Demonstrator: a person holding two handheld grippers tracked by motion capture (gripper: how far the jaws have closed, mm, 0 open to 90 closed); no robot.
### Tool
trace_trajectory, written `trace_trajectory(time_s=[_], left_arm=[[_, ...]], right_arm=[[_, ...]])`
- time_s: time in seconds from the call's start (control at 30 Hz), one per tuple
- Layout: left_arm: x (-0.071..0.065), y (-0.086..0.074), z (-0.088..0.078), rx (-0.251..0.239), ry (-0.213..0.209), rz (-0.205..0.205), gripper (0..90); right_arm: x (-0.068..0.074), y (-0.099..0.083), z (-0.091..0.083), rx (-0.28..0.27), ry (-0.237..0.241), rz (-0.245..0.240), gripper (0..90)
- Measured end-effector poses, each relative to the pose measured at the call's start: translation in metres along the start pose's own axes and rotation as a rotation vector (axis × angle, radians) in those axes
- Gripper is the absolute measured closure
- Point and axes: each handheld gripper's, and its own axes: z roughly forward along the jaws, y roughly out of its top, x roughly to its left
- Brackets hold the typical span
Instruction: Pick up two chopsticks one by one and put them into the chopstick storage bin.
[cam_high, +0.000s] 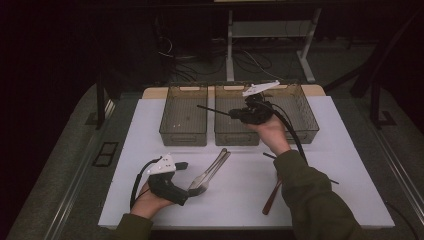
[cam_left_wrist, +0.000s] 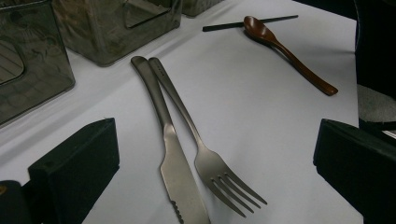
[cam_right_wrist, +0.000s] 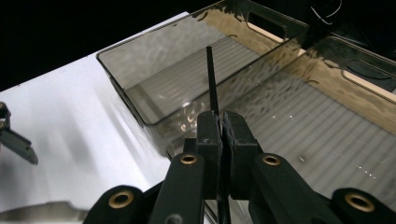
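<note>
The bench (cam_high: 150, 200) is a white rectangular top, matte and smooth, with dark floor and the legs of other furniture behind it in a dim room. At its far edge stand two smoked, see-through plastic bins side by side: the left bin (cam_high: 183, 116) and the right bin (cam_high: 300, 112), each a ribbed-floored box with slotted handles.

The person's right forearm, in an olive sleeve (cam_high: 310, 195), reaches from the near right corner up toward the bins, the wrist bent so the right tool (cam_high: 231, 114) points left, level, over the near left part of the right bin. Its jaws are pressed together on a black chopstick (cam_high: 212, 110), a thin straight rod that sticks out leftward across the gap between the bins; in the right gripper view the stick (cam_right_wrist: 211, 79) rises from between the closed pads over the bin walls.

The left hand rests low at the near left of the bench, holding the left tool (cam_high: 184, 166) with jaws spread wide and nothing between them, aimed at a steel knife (cam_left_wrist: 175, 172) and steel fork (cam_left_wrist: 210, 165) lying crossed at the handles near mid-bench. Toward the near right lie a brown wooden spoon (cam_left_wrist: 289, 51) and a second black chopstick (cam_left_wrist: 250, 23), its end just beside the spoon's bowl.
</note>
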Motion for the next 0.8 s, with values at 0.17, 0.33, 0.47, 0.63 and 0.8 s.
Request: trace_trajectory(time_s=[0.17, 0.33, 0.47, 0.63, 0.8], left_arm=[[-0.001, 0.0, 0.0, -0.011, 0.004, -0.01, 0.0], [-0.001, 0.0, 0.001, -0.01, 0.002, -0.009, 0.0], [-0.001, 0.0, 0.0, -0.014, 0.002, -0.003, 0.0], [-0.002, 0.001, 0.0, -0.017, 0.002, 0.0, 0.0], [-0.002, 0.002, -0.001, -0.019, 0.001, 0.004, 0.0]], right_arm=[[0.01, 0.009, 0.019, 0.024, 0.001, -0.009, 85.0], [0.018, 0.018, 0.037, 0.046, -0.001, -0.016, 85.0], [0.022, 0.026, 0.053, 0.064, -0.006, -0.011, 85.0], [0.025, 0.033, 0.074, 0.099, -0.029, -0.004, 85.0], [0.025, 0.038, 0.096, 0.129, -0.052, 0.004, 85.0]])
